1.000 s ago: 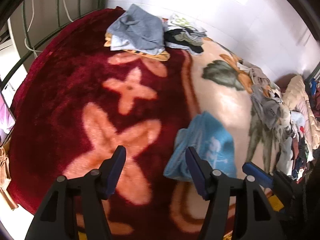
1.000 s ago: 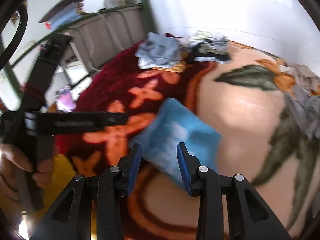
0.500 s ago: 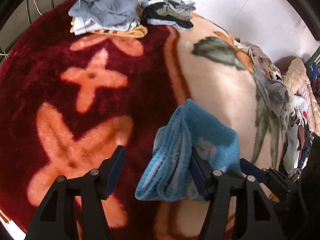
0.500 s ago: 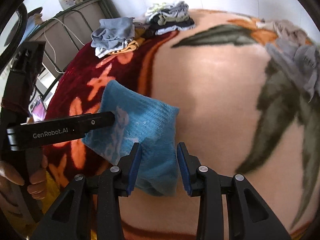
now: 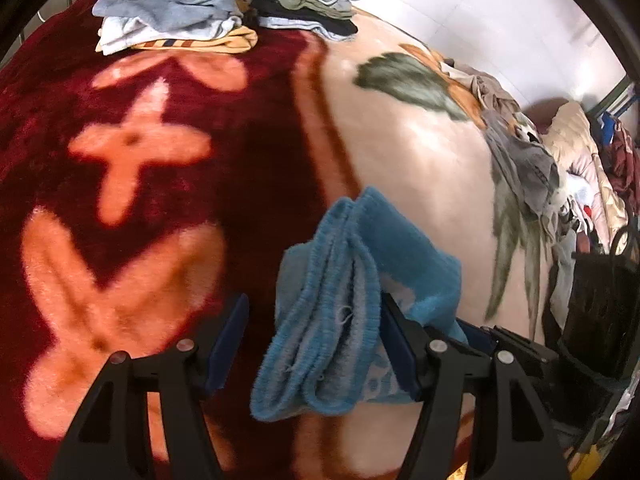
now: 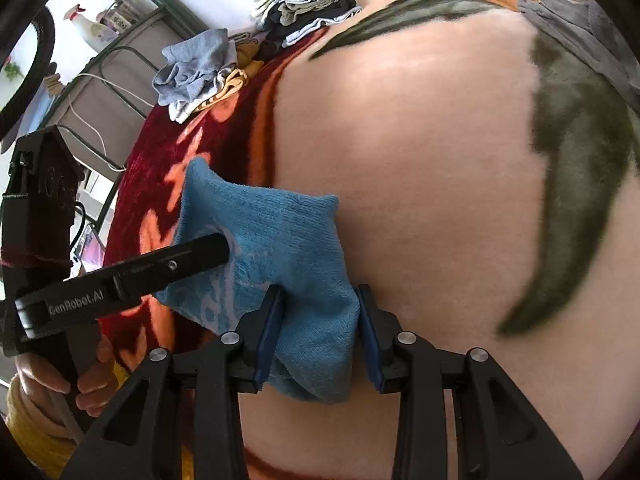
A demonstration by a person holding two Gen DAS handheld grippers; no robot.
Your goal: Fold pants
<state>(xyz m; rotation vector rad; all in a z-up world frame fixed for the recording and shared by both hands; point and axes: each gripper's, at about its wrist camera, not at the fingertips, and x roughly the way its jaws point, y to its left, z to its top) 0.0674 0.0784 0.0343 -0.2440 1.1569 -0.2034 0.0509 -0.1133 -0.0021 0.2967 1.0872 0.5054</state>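
Note:
The folded blue knit pants point(image 5: 352, 292) lie on the blanket, layered edges toward the left wrist camera. My left gripper point(image 5: 316, 344) is open, its fingers wide apart around the near end of the bundle; the right finger point(image 5: 396, 344) touches the cloth. In the right wrist view the pants point(image 6: 280, 240) sit between the fingers of my right gripper point(image 6: 320, 332), which stands open around the bundle's near corner, the pads close to the cloth. The left gripper's finger point(image 6: 160, 268) rests across the pants there.
A plush blanket, dark red with orange crosses point(image 5: 132, 144) and cream with green leaves point(image 6: 440, 160). Folded clothes piles at the far edge point(image 5: 172, 4) point(image 5: 308, 0). Loose grey garments along the right side point(image 5: 520, 152). A metal rack with a spray bottle stands beyond the bed point(image 6: 88, 28).
Both grippers have closed in on the blue pants, which now fill the space between their fingers. The finger gaps look unchanged.

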